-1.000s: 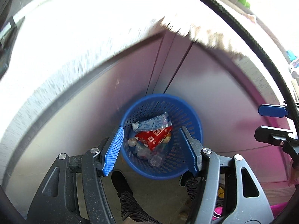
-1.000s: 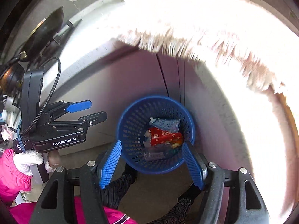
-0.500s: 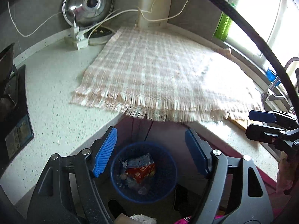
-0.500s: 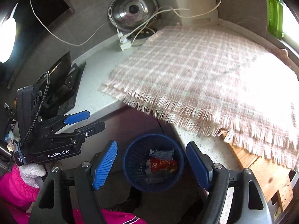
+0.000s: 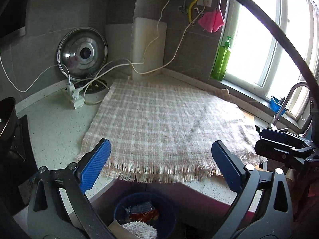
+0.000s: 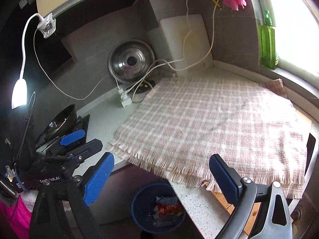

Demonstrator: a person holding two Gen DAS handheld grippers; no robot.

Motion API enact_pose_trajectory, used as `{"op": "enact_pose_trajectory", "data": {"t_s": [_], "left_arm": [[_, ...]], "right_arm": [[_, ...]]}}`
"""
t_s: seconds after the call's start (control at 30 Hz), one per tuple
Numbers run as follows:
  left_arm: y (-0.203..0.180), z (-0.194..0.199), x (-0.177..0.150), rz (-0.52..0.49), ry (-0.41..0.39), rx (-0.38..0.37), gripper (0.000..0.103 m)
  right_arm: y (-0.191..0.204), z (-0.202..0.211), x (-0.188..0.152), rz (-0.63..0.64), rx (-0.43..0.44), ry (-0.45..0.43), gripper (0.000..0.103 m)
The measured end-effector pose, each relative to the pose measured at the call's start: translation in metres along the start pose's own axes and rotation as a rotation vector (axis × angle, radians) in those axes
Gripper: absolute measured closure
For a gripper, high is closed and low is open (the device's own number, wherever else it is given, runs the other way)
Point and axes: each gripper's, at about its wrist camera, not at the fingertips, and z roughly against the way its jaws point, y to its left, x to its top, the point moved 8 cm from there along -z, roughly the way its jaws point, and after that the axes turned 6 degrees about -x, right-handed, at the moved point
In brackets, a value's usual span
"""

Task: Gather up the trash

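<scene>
Your left gripper [image 5: 160, 169] and your right gripper [image 6: 161, 179] are both opening wide, and nothing is between their blue fingers [image 5: 93, 165]. Down low, close to you, the blue bin [image 6: 139, 209] sits on the floor under the counter [image 5: 53, 123] edge, with the trash [image 6: 168, 207] inside it. Only your left view shows a white glove [image 5: 139, 230] over the bin and a tap [image 5: 289, 97] at the right. Only your right view shows a lit lamp [image 6: 19, 93] and a dark pan [image 6: 59, 122] at the left. Past the fringed edge, the checked cloth [image 5: 165, 123] lies flat with bare room on top. Far back, a shiny lid [image 5: 82, 53] leans on the wall.
</scene>
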Motion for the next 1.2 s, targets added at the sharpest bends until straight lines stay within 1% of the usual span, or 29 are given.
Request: {"op": "enact_pose_trajectory", "data": {"t_s": [0.07, 0.17, 0.37, 0.63, 1.2], "left_arm": [[-0.003, 0.004, 0.011, 0.008, -0.021, -0.001, 0.001], [-0.006, 0.006, 0.022, 0.013, -0.037, -0.003, 0.0], [-0.014, 0.006, 0.032, -0.004, -0.05, 0.002, 0.0], [-0.023, 0.002, 0.031, 0.007, -0.033, -0.039, 0.0], [-0.023, 0.0, 0.036, 0.043, -0.02, -0.072, 0.0]], "right_arm": [[-0.003, 0.006, 0.009, -0.003, -0.014, -0.031, 0.0], [-0.006, 0.009, 0.018, -0.011, -0.023, -0.05, 0.0], [-0.008, 0.018, 0.026, -0.031, -0.019, -0.081, 0.0], [-0.013, 0.016, 0.025, -0.078, 0.013, -0.08, 0.0], [-0.016, 0.01, 0.029, -0.102, 0.036, -0.073, 0.0]]}}
